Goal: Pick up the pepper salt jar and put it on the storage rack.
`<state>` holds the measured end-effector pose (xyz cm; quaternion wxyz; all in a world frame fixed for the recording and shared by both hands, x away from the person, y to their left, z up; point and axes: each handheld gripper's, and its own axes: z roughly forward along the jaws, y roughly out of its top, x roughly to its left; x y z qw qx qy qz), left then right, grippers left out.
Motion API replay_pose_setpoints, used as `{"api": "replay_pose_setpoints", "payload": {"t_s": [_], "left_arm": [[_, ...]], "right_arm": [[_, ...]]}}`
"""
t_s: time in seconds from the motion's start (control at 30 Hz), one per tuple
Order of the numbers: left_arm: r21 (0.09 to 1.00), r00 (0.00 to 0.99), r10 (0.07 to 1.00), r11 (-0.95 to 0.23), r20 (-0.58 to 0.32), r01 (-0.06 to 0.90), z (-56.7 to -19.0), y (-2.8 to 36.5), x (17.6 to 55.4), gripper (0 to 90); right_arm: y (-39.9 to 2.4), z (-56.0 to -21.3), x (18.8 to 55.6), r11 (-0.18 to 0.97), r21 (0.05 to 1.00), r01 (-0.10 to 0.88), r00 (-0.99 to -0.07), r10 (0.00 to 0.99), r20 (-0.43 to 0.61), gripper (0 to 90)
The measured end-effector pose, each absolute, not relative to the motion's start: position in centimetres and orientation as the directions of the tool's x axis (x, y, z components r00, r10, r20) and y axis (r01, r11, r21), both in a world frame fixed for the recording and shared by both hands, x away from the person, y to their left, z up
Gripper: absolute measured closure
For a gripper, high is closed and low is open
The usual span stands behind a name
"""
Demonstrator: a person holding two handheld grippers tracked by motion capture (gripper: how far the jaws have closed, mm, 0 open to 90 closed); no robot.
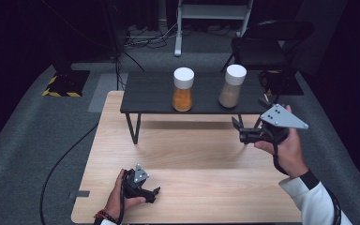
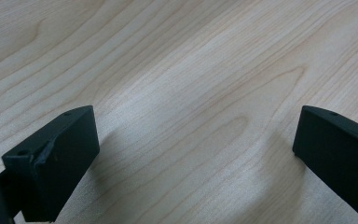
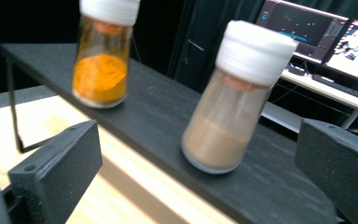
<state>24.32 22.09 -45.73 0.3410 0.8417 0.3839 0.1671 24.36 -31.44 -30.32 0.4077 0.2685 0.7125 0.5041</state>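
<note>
Spread wide, my right hand-held gripper (image 3: 198, 172) faces the brown jar (image 3: 235, 100) just ahead: smooth, probably light glass, best pinched mid-body.

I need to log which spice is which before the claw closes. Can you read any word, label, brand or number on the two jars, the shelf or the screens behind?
No readable text anywhere.
Orange-powder jar: no label seen, plain white cap.
Brown-powder jar: no label seen, plain white cap.
Black shelf: no markings.
Monitors: graphics on screen, too small and blurred to read.
Right claw is open, near the brown-powder jar.
</note>
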Motion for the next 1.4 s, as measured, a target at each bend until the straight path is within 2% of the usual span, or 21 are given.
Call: {"api": "replay_pose_setpoints", "payload": {"t_s": [0.8,1.4], "left_arm": [[0.702,0.648,0.762,-0.472,0.02,0.533,-45.7,22.1,24.3,0.3],[0.703,0.647,0.762,-0.471,0.019,0.533,-45.7,22.1,24.3,0.3]], "right_arm": [[-32.3,-35.5,21.3,0.355,0.935,0.011,-0.601,0.749,-0.278,0.4],[-33.4,-39.6,20.8,0.37,0.921,0.118,-0.619,0.753,-0.223,0.5]]}}
